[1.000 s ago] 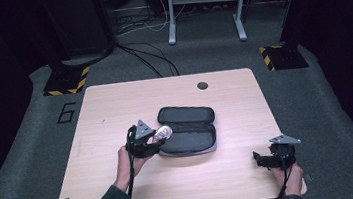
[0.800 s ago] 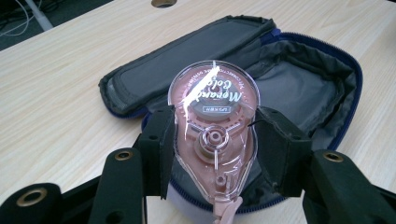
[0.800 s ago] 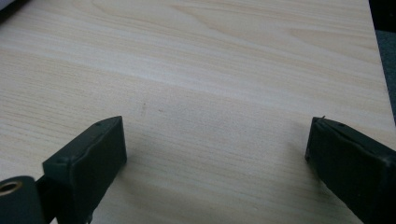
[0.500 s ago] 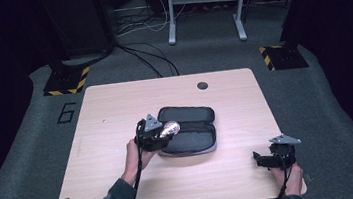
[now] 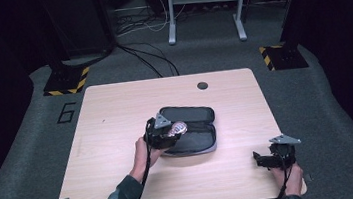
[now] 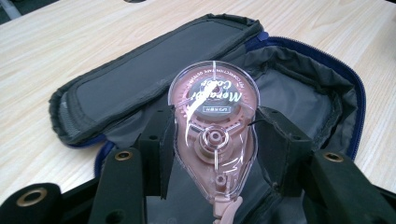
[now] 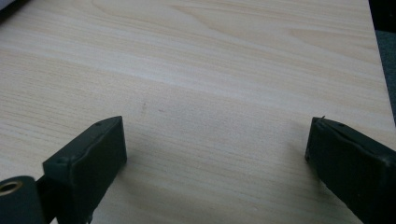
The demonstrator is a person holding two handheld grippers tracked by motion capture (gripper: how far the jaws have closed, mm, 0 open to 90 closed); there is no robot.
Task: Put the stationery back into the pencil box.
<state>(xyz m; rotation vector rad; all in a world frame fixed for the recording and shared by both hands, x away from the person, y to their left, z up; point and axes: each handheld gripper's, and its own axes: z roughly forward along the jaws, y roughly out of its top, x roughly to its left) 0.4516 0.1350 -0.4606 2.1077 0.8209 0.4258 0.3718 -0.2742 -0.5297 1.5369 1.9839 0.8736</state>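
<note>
Left tongs (image 5: 172, 131) clamped on a pink correction-tape dispenser (image 6: 213, 135), one black pad on each flat side, held over the open dark pencil case (image 5: 193, 128) at mid-worktop. Case lies unzipped, lid flap folded toward the far side. Right tongs (image 5: 260, 158) spread apart, nothing between them, resting over bare wood at the near right corner of the worktop (image 5: 115, 111).
</note>
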